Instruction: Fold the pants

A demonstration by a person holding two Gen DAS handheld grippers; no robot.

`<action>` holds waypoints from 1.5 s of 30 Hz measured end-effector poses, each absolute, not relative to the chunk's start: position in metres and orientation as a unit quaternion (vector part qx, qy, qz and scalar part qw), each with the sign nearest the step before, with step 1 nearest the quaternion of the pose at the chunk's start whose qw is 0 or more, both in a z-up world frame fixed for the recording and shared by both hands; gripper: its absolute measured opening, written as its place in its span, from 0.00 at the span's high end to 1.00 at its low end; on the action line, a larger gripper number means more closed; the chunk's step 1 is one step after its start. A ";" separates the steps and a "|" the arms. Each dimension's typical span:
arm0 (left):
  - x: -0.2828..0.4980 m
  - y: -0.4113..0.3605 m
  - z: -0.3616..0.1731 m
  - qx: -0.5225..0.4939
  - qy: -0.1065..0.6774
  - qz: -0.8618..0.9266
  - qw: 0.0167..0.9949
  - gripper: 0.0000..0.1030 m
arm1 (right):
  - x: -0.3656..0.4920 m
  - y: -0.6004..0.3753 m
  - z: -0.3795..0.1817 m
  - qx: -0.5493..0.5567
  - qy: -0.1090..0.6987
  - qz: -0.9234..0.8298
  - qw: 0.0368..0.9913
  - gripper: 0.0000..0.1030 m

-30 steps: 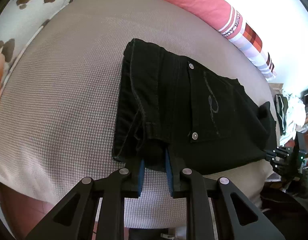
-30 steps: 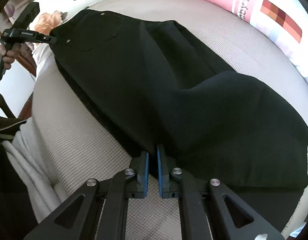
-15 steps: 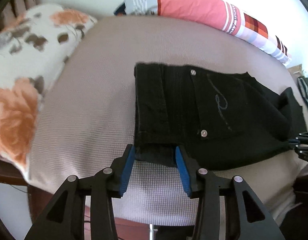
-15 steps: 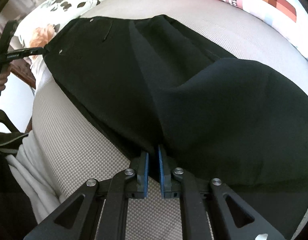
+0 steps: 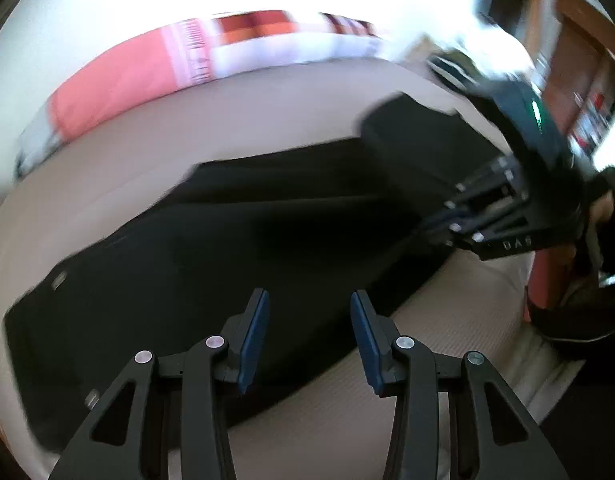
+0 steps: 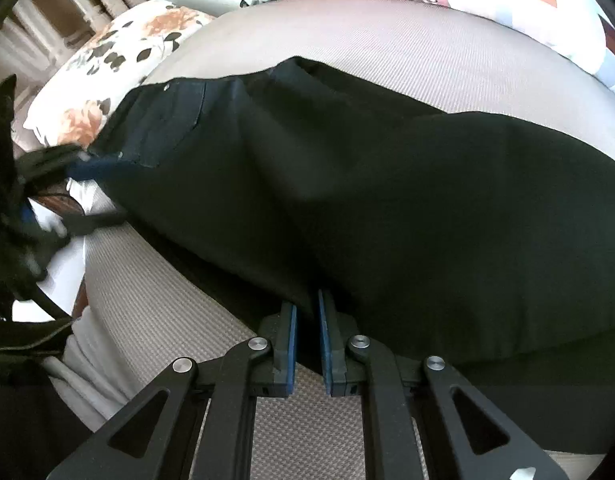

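Note:
Black pants (image 5: 227,240) lie spread across the beige bed cover (image 5: 387,400), the back pocket and rivets toward the left. My left gripper (image 5: 307,300) hovers open over the middle of the pants with nothing between its blue pads. This view is blurred by motion. At the right, my right gripper (image 5: 447,216) bites the pants' near edge. In the right wrist view, my right gripper (image 6: 306,300) stands nearly shut, with a fold of the pants (image 6: 387,200) pinched between its pads. The left gripper (image 6: 83,160) shows as a blur by the waistband.
A pink and white patterned cushion (image 5: 119,92) runs along the far side of the bed. A floral pillow (image 6: 119,60) sits past the waistband end. White cloth (image 6: 67,280) hangs off the near-left bed edge. A person's hand (image 5: 603,208) holds the right gripper.
The left gripper opened, let go of the waistband, and swung right along the pants toward the right gripper while rolling. The right gripper stayed on its fold and barely moved.

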State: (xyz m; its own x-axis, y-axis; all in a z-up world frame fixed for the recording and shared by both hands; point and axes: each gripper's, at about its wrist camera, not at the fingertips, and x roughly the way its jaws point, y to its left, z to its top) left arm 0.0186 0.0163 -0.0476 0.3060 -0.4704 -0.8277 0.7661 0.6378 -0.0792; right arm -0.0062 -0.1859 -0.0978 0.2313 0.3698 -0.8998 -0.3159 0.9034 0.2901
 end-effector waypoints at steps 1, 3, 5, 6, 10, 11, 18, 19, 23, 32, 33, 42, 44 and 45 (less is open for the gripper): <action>0.017 0.003 -0.054 0.183 0.436 -0.400 0.785 0.57 | -0.006 -0.186 -0.096 0.023 0.579 0.220 0.785 0.90; 0.015 -0.013 -0.063 0.198 0.435 -0.413 0.776 0.57 | -0.006 -0.184 -0.094 0.020 0.576 0.221 0.787 0.90; 0.014 -0.031 -0.074 0.212 0.435 -0.430 0.763 0.57 | -0.005 -0.184 -0.093 0.022 0.575 0.222 0.787 0.90; 0.013 -0.038 -0.076 0.219 0.434 -0.431 0.760 0.57 | -0.004 -0.186 -0.092 0.022 0.574 0.223 0.787 0.90; 0.012 -0.067 -0.091 0.242 0.430 -0.428 0.757 0.59 | -0.004 -0.187 -0.089 0.022 0.571 0.228 0.789 0.89; 0.014 -0.071 -0.092 0.238 0.430 -0.428 0.759 0.71 | -0.004 -0.187 -0.089 0.021 0.570 0.230 0.789 0.89; 0.019 -0.077 -0.094 0.204 0.451 -0.409 0.766 0.93 | -0.013 -0.242 -0.076 0.101 0.549 0.204 0.804 0.78; 0.017 -0.077 -0.094 0.203 0.451 -0.408 0.767 0.93 | -0.013 -0.260 -0.076 0.124 0.543 0.191 0.808 0.78; 0.016 -0.075 -0.094 0.190 0.456 -0.404 0.770 0.93 | -0.017 -0.353 -0.090 0.241 0.519 0.095 0.815 0.76; 0.018 -0.071 -0.094 0.161 0.475 -0.393 0.770 0.93 | -0.044 -0.502 -0.125 0.398 0.454 -0.077 0.794 0.76; 0.018 -0.071 -0.094 0.159 0.476 -0.393 0.770 0.93 | -0.043 -0.507 -0.127 0.407 0.450 -0.081 0.791 0.76; 0.021 -0.072 -0.098 0.155 0.490 -0.385 0.767 0.93 | -0.012 -0.542 -0.145 0.469 0.403 -0.086 0.781 0.87; 0.021 -0.072 -0.098 0.156 0.490 -0.384 0.767 0.92 | -0.007 -0.548 -0.142 0.458 0.406 -0.095 0.785 0.91; 0.021 -0.073 -0.098 0.156 0.490 -0.383 0.767 0.93 | -0.009 -0.552 -0.139 0.452 0.406 -0.097 0.788 0.95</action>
